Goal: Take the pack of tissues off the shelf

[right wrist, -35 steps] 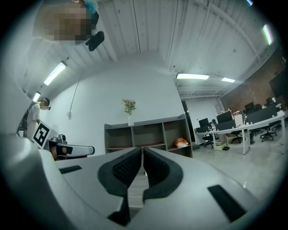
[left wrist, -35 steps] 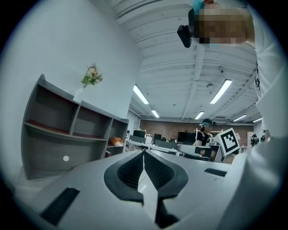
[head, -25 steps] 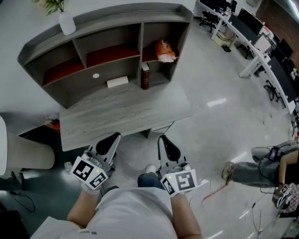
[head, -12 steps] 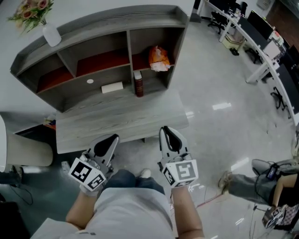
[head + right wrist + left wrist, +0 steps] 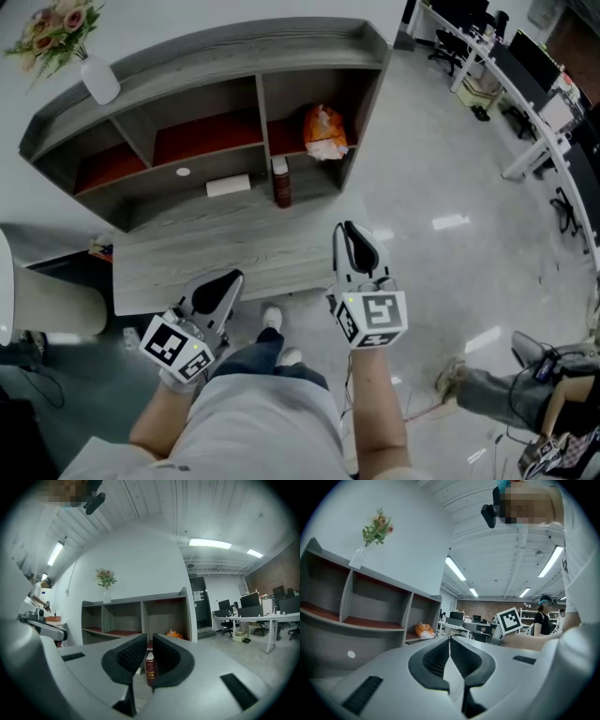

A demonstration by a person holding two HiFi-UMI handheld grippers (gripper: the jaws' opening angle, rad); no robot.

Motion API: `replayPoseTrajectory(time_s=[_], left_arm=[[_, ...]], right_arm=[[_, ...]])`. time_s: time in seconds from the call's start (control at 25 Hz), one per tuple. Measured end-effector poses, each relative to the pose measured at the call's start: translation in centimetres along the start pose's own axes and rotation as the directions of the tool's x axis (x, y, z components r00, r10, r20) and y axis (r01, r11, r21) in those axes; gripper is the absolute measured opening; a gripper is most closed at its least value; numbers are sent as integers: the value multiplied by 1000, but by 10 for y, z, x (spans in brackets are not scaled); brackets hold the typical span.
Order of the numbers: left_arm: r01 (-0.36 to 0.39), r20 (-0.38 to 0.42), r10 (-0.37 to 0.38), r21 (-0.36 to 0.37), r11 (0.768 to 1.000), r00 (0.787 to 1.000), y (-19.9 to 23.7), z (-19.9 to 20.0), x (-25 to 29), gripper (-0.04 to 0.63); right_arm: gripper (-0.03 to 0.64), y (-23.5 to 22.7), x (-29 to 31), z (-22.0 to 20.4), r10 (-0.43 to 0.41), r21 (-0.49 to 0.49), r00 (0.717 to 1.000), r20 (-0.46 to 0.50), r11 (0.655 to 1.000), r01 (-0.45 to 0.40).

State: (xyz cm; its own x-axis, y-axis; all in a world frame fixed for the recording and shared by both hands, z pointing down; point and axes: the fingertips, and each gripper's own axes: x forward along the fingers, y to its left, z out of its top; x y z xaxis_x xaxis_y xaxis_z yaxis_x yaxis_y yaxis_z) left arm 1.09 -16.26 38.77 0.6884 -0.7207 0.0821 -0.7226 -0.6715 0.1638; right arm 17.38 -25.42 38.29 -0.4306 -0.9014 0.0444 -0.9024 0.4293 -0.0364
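Note:
The white pack of tissues (image 5: pixel 229 186) lies flat in the lower middle bay of the grey shelf unit (image 5: pixel 141 66). A dark bottle (image 5: pixel 280 183) stands just right of it and shows far off between the right jaws (image 5: pixel 150 667). My right gripper (image 5: pixel 356 246) is shut and empty, held level over the desk's front edge, pointing at the bottle. My left gripper (image 5: pixel 217 289) is also shut with nothing in it. It hangs short of the desk's front edge, below and left of the tissues. Neither gripper is near the pack.
An orange bag (image 5: pixel 323 131) sits in the right bay, a vase of flowers (image 5: pixel 98 80) on the shelf top, a small white disc (image 5: pixel 183 172) left of the tissues. A pale chair (image 5: pixel 37 309) stands left of the desk (image 5: pixel 178 258); a seated person (image 5: pixel 511 394) is at lower right.
Both grippers have moved forward toward the desk. The right one went further and now reaches over the desk's front edge. Both stay shut.

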Motion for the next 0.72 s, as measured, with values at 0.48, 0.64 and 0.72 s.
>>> replayPoseTrajectory(time_s=[0.48, 0.64, 0.72], left_arm=[[-34, 13, 34, 12, 999, 999, 63, 17, 49, 21], [-49, 1, 49, 4, 999, 999, 87, 17, 64, 21], [-52, -7, 52, 0, 999, 999, 97, 17, 72, 21]], right_arm=[[40, -60, 116, 6, -35, -47, 999, -24, 998, 34], [79, -76, 156, -2, -33, -60, 998, -53, 998, 30], [92, -83, 175, -9, -32, -73, 997, -76, 997, 27]])
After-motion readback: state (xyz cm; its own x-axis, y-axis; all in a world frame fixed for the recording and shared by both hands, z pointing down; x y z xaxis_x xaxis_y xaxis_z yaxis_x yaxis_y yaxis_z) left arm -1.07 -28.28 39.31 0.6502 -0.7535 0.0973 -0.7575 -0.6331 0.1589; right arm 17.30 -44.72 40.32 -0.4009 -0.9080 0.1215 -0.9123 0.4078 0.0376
